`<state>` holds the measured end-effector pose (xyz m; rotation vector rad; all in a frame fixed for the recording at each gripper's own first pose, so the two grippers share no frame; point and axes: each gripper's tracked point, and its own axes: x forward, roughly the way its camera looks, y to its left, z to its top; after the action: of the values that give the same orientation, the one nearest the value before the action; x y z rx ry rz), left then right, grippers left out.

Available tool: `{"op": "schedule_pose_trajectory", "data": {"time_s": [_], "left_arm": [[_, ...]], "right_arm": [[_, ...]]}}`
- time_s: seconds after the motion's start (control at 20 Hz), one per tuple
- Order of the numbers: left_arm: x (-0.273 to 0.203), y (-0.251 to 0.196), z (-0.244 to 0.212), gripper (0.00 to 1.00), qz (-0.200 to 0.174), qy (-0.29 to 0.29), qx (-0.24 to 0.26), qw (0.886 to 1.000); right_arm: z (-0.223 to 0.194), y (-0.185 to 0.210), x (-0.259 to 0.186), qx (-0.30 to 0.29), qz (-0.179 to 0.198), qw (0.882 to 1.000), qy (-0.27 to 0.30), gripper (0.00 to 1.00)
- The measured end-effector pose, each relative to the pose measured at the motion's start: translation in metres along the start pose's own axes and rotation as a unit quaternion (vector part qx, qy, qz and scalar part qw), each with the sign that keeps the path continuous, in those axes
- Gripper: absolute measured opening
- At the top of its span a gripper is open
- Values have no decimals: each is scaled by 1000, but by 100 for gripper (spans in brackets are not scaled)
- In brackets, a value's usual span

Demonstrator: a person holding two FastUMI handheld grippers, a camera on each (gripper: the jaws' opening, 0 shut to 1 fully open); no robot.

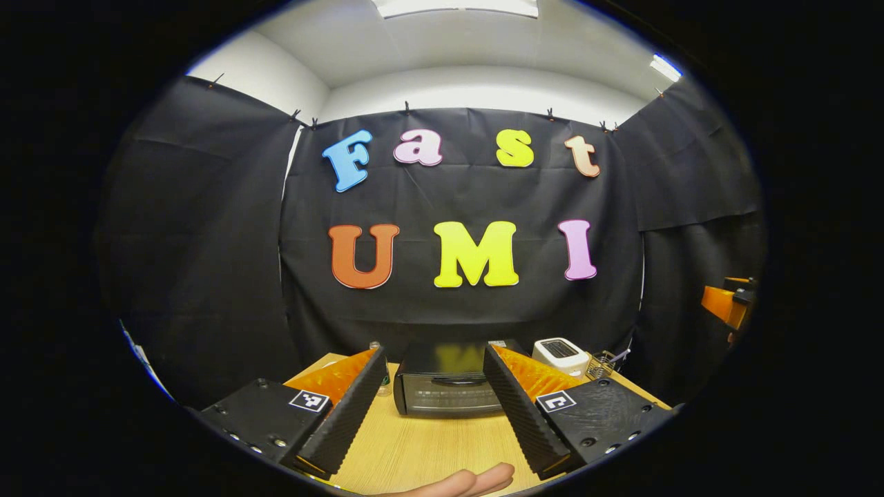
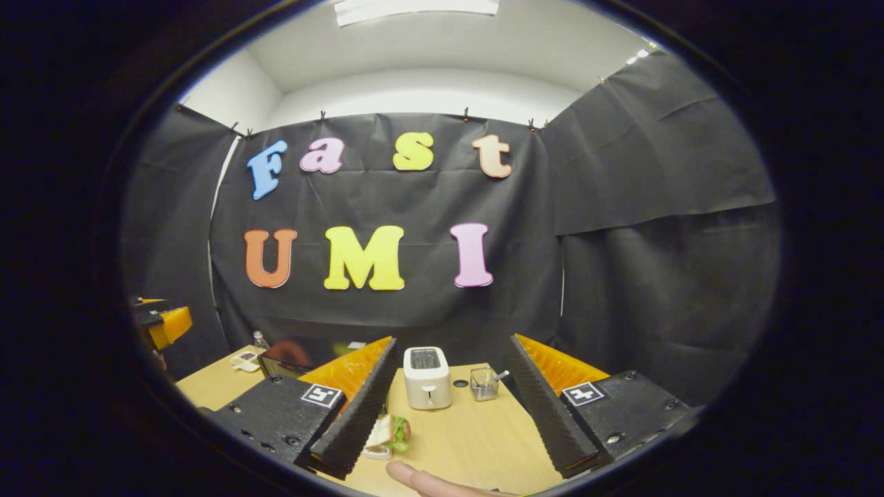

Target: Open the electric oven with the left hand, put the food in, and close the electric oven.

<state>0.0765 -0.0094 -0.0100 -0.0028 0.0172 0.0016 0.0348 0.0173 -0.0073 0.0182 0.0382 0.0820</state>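
The black electric oven stands on the wooden table, door shut, its handle across the top of the door. My left gripper hangs open in front of it, some way back, the oven showing between its fingers. The food, a sandwich with green leaves on a small plate, lies on the table beside the left finger of my open right gripper. Part of the oven shows behind that finger. The right gripper appears far right in the left gripper view, the left gripper far left in the right gripper view.
A white toaster stands right of the oven, with a small wire holder with a utensil beside it. A bottle and a small dish sit left of the oven. A person's fingers rest at the near edge.
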Motion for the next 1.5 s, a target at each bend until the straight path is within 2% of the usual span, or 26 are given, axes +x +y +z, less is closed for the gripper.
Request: {"op": "schedule_pose_trajectory", "data": {"time_s": [0.2,0.25,0.4,0.45,0.5,0.55,0.7,0.75,0.8,0.85,0.9,1.1,1.15,1.2,1.25,1.3,1.35,1.5], "left_arm": [[59,-5,-18,93,-3,27,1,1000],[74,-7,-27,93,-6,39,1,999],[119,-11,-53,93,-4,69,8,998],[131,-15,-65,93,-8,82,10,997],[143,-20,-75,93,-11,95,11,995],[154,-23,-83,93,-11,104,12,994],[181,-33,-109,94,-16,127,21,992],[188,-37,-119,93,-17,139,24,990],[196,-40,-128,93,-16,147,26,989],[203,-41,-135,94,-14,153,27,988],[211,-45,-144,94,-16,161,26,986],[229,-56,-181,95,-16,203,28,979],[232,-59,-192,95,-18,217,28,976],[232,-63,-200,95,-18,233,26,972],[235,-65,-206,85,-18,241,29,970],[237,-68,-212,95,-20,245,29,969],[236,-70,-219,95,-21,256,29,966],[238,-73,-220,96,-33,253,21,967]], "right_arm": [[14,1,10,5,9,1000,-11,100],[15,0,12,8,10,1000,-11,91],[22,5,17,19,24,999,-12,91],[23,4,20,18,26,999,-14,100],[23,3,22,16,25,999,-15,100],[22,1,25,13,24,1000,-14,91],[20,2,31,9,29,999,-9,91],[19,1,32,9,31,999,-6,100],[19,2,33,8,33,999,-4,91],[19,3,33,7,35,999,-3,91],[20,3,32,6,38,999,-3,100],[21,-1,27,4,40,999,-12,100],[20,-3,25,9,40,999,-12,91],[20,-4,23,12,43,999,-12,100],[20,-5,22,14,46,999,-14,91],[22,-7,21,14,46,999,-19,100],[24,-10,19,12,44,999,-25,100],[29,-16,16,5,38,998,-43,100]]}}
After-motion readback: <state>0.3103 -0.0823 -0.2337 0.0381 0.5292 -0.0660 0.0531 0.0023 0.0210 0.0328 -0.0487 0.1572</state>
